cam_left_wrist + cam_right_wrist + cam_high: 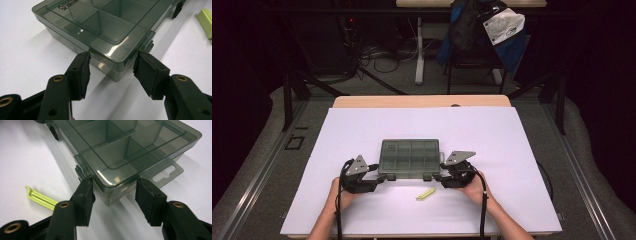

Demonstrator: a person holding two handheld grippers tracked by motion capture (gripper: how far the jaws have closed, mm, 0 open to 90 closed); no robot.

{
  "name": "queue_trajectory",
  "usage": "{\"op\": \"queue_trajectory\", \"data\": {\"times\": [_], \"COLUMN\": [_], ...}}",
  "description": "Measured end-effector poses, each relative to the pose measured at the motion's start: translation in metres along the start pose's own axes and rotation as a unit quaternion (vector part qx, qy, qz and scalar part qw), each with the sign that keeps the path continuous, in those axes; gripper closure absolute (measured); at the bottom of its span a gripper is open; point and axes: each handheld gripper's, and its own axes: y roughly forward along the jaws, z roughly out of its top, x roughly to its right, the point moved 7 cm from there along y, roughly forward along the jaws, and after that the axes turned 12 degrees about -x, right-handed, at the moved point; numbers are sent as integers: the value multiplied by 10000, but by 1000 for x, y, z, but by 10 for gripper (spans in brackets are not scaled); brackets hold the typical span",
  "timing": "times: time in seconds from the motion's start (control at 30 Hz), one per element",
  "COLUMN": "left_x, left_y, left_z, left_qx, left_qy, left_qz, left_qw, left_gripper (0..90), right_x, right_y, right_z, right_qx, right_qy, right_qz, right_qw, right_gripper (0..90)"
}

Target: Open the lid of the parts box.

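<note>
A smoky clear organiser box [409, 157] with its lid down lies flat on the white sheet [362, 125]. My left gripper [381, 177] straddles its near left corner [117, 72]; both pad tips touch the walls either side of that corner. My right gripper [443, 175] straddles the near right corner [110, 197] the same way, one pad by a latch, the other under the hang tab [163, 173]. The compartments seen through the lid look empty. A yellow-green plastic clip [425, 194] lies on the sheet just in front of the box, between my hands.
The white sheet covers most of a wooden table [422, 101]. Beyond the far edge stand a chair with a blue bag [482, 30], a table leg and floor cables. Black latches [177, 8] sit on the box's near side.
</note>
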Motion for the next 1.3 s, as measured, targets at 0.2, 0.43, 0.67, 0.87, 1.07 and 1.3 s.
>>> {"op": "queue_trajectory", "data": {"times": [0.2, 0.43, 0.67, 0.87, 1.07, 1.3], "left_x": [0, 0, 0, 2, 0, 3], "left_y": [-1, -1, -1, -1, -3, -6], "left_z": [0, 0, 1, 1, 2, 6], "left_qx": [19, 19, 39, 44, 116, 249], "left_qy": [0, -4, 2, 64, 12, 95], "left_qz": [8, 16, 40, 62, 110, 229], "left_qw": [10000, 10000, 10000, 10000, 9999, 9994], "left_gripper": [449, 446, 452, 454, 404, 370], "right_x": [0, 0, 0, 0, 0, 0], "right_y": [-1, -1, -3, -7, -6, -7], "right_z": [0, 0, 0, 2, 1, 2], "right_qx": [-13, -17, -26, 53, 44, 89], "right_qy": [25, 36, 6, 2, 2, 24], "right_qz": [43, 58, 49, 102, 83, 72], "right_qw": [10000, 10000, 10000, 9999, 10000, 9999], "right_gripper": [492, 507, 519, 538, 538, 562]}}
